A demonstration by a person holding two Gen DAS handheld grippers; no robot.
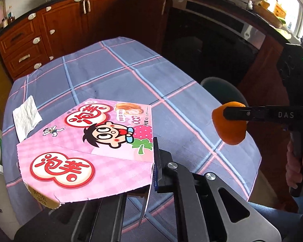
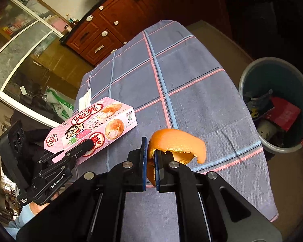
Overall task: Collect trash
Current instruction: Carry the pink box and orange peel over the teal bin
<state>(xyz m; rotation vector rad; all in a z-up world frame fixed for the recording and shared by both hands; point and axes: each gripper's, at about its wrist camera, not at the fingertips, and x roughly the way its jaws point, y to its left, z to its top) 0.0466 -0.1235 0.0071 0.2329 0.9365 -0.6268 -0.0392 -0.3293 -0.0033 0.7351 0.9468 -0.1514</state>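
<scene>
My left gripper [image 1: 149,171] is shut on a pink snack box [image 1: 86,141] and holds it above the plaid tablecloth [image 1: 111,72]. The box also shows in the right wrist view [image 2: 95,127], held by the left gripper [image 2: 86,145]. My right gripper [image 2: 149,161] is shut on an orange peel [image 2: 177,143] and holds it above the table's right side. In the left wrist view the peel [image 1: 230,127] hangs from the right gripper [image 1: 226,114]. A white crumpled tissue [image 1: 26,117] lies on the cloth at the left; its edge shows behind the box in the right wrist view [image 2: 85,98].
A blue-grey trash bin [image 2: 250,74] with rubbish inside stands on the floor right of the table; its rim shows in the left wrist view [image 1: 218,82]. Wooden cabinets [image 1: 56,26] and a dark oven [image 1: 210,40] stand behind the table. A green-and-white bag [image 2: 60,102] lies on the floor.
</scene>
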